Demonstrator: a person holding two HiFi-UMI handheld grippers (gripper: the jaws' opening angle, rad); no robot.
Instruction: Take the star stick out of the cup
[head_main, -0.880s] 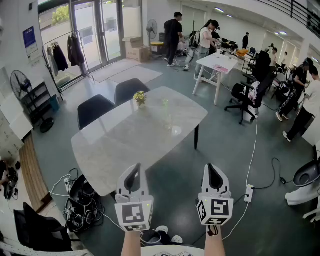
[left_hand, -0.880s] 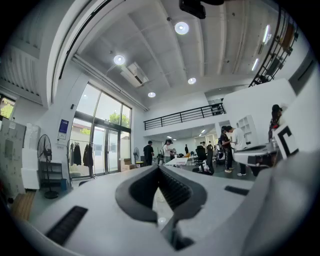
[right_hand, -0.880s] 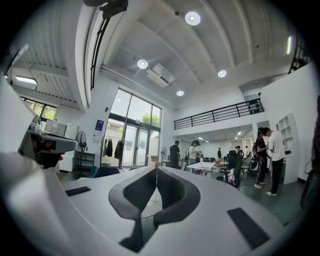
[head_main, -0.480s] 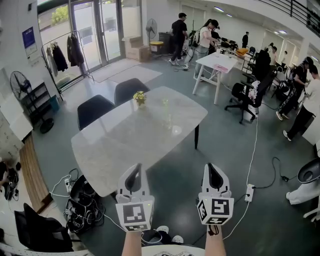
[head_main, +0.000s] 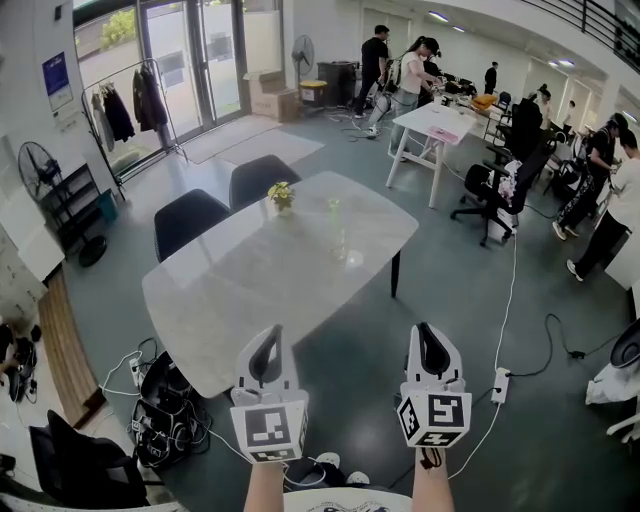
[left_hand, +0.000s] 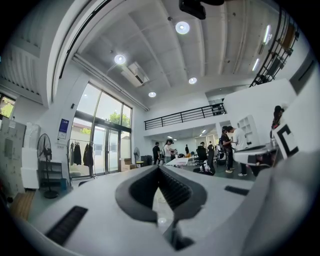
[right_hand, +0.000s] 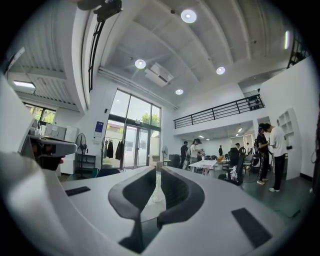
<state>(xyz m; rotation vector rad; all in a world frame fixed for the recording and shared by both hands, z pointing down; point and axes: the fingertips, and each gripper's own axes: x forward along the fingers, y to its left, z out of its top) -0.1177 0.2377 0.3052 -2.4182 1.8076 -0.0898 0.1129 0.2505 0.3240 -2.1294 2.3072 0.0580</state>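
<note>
On the pale marble table (head_main: 240, 290), toward its far right part, stands a clear cup (head_main: 338, 245) with the thin star stick (head_main: 331, 206) rising upright from it. Both grippers hover side by side well short of the table's near edge, over the floor. My left gripper (head_main: 269, 337) is shut with nothing in it, and so is my right gripper (head_main: 429, 333). In the left gripper view the left gripper (left_hand: 160, 169) points across the room with its jaws together. The right gripper (right_hand: 156, 170) in its own view does the same. The cup is too far off to make out clearly.
A small flower pot (head_main: 280, 195) sits at the table's far edge, and a pale round spot (head_main: 352, 261) lies beside the cup. Two dark chairs (head_main: 190, 220) stand behind the table. Bags and cables (head_main: 165, 405) lie on the floor left; a power strip (head_main: 498, 386) lies right. People stand at the back.
Both grippers have stayed almost where they were, shut. A person in black at the back of the room has walked to the right.
</note>
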